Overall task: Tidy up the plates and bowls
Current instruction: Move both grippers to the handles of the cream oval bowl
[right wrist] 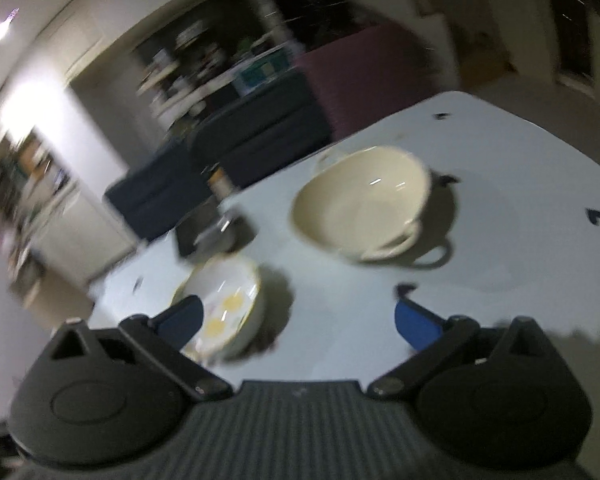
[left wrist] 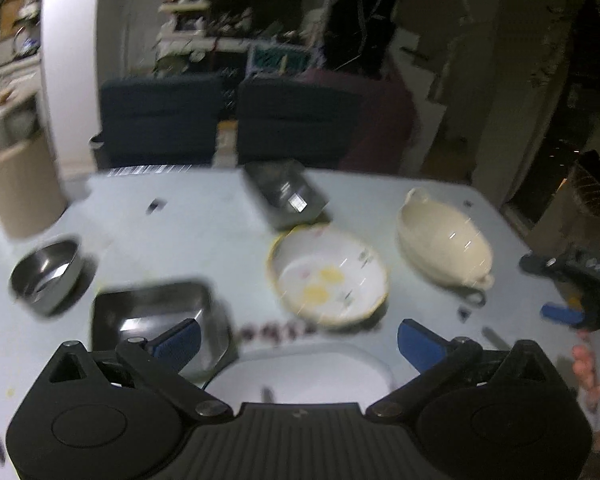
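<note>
In the left wrist view my left gripper (left wrist: 298,340) is open and empty above a white plate (left wrist: 300,372) at the table's near edge. Beyond it lie a yellow-rimmed floral bowl (left wrist: 328,276), a cream two-handled bowl (left wrist: 444,236), a square steel tray (left wrist: 152,316), a round steel bowl (left wrist: 46,274) and a dark square dish (left wrist: 286,194). My right gripper (left wrist: 572,292) shows at the right edge. In the right wrist view my right gripper (right wrist: 300,320) is open and empty, with the floral bowl (right wrist: 224,304) by its left finger and the cream bowl (right wrist: 360,204) ahead.
A beige canister (left wrist: 20,176) stands at the table's far left. Dark blue chairs (left wrist: 228,120) sit behind the far edge of the white table (left wrist: 204,232). A dark square dish (right wrist: 212,232) lies beyond the floral bowl in the right wrist view. Both views are motion-blurred.
</note>
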`<state>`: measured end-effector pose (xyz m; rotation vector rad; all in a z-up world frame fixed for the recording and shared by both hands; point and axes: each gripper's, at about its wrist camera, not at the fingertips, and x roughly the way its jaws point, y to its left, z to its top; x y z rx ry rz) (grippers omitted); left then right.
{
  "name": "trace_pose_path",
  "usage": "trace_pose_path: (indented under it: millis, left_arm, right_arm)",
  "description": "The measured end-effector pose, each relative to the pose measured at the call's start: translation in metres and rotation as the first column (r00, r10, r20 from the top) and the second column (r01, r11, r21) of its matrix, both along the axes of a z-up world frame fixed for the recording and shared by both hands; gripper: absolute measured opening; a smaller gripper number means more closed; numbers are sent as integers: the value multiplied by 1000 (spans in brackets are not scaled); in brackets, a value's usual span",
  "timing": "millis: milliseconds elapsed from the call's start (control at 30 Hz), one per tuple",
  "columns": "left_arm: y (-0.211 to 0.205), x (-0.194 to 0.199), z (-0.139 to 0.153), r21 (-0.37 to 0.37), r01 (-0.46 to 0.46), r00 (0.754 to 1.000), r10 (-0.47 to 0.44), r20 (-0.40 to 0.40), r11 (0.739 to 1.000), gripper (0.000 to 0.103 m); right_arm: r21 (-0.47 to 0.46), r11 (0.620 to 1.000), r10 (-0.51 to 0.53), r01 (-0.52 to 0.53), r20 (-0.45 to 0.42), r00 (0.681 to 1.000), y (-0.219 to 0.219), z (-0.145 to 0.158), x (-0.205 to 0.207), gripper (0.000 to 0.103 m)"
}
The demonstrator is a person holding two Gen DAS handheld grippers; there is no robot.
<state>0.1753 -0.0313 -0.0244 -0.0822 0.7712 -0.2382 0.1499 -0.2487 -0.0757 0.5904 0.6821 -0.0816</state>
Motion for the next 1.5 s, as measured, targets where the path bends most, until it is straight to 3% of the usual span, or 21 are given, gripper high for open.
trace_pose_path:
  millis: [133, 200, 267, 400, 533, 633, 767, 967, 1067, 1333, 1500]
  left_arm:
    - [-33, 27, 14, -1, 58, 997, -58, 52, 998, 103]
    - [-51, 42, 18, 2, 89, 993, -89, 72, 996, 103]
    - [-67, 57, 20, 12, 114, 989, -115, 93, 993, 103]
    - [-91, 87, 15, 19, 148, 982, -149, 114, 989, 103]
    - [-112, 117, 2, 3, 165, 981, -164, 104, 986, 103]
    - [-120, 130, -9, -5, 170, 982, -169, 88, 985, 103]
    - [-132, 146, -22, 7, 177, 982, -177, 73, 984, 103]
    - [-142, 160, -28, -5, 195, 979, -194, 60, 981, 100]
    - [-146, 166, -32, -28, 236, 971, -235, 36, 971, 90]
    - [-153, 193, -48, -53, 233, 972, -234, -22, 971, 63]
    - [-157, 216, -66, -104, 225, 967, -235, -99, 969, 57]
  right_arm:
    - [112, 985, -129, 133, -44, 991, -33, -14, 19, 103]
    - [211, 959, -183, 191, -59, 981, -46, -27, 28, 100]
    - [295, 924, -232, 245, -79, 970, -55, -40, 36, 90]
    - [375, 871, -293, 317, -120, 948, -70, -63, 48, 77]
    - [439, 817, -332, 375, -175, 927, -74, -84, 54, 52]
    - [436, 807, -339, 398, -209, 917, -69, -93, 60, 42]
    - [429, 812, -338, 396, -206, 918, -66, -95, 64, 16]
    - [337, 860, -325, 383, -217, 921, -63, -86, 73, 13]
    - [274, 884, -330, 379, -209, 920, -73, -79, 66, 10]
    - [182, 894, -383, 410, -168, 909, -113, -77, 69, 11]
    - [174, 895, -393, 412, -134, 910, -130, -81, 78, 15]
